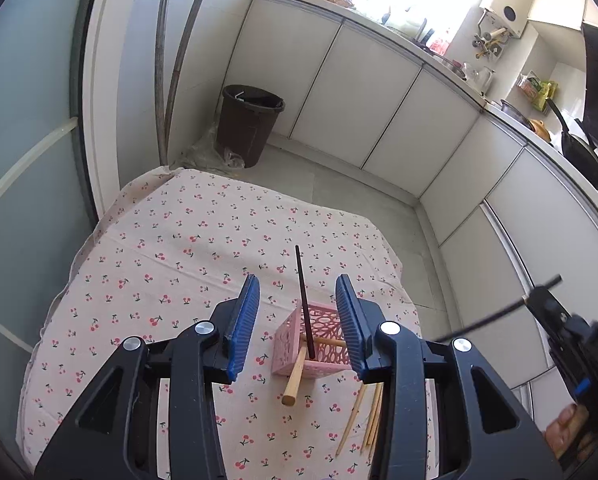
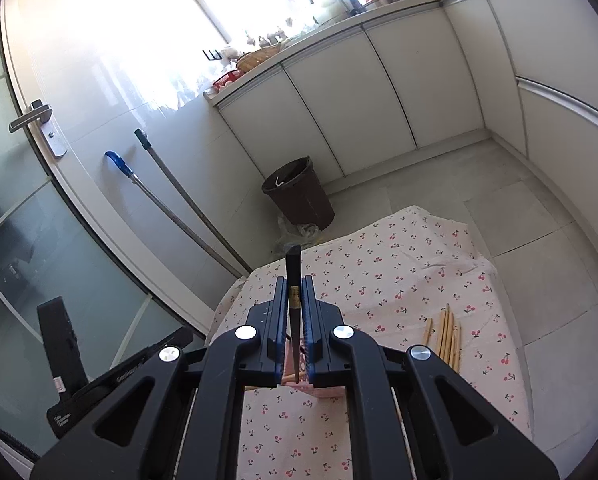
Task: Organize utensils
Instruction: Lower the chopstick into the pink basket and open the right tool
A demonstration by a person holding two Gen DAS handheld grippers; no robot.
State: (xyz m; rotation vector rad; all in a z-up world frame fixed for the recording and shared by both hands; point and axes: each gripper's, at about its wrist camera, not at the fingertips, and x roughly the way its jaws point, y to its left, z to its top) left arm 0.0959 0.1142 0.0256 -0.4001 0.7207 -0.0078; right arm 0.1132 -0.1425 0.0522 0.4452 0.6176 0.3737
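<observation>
One black chopstick [image 1: 305, 312] upright in pink basket [image 1: 319, 344] on bench [image 1: 179, 248], between parted left fingers [image 1: 243, 320], untouched; second black chopstick [image 2: 293, 308] clamped in right fingers [image 2: 311, 320]; wooden chopsticks [image 2: 447, 336] beside basket

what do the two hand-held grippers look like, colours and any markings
Both are matte black plastic. The left hand-held gripper has angular arms with triangular cut-outs, round silver pivot bolts, and ribbed blue pads on its fingers. The right hand-held gripper has the same build. Seen from the right wrist, the left one's body carries small white lettering, too blurred to read.
</observation>
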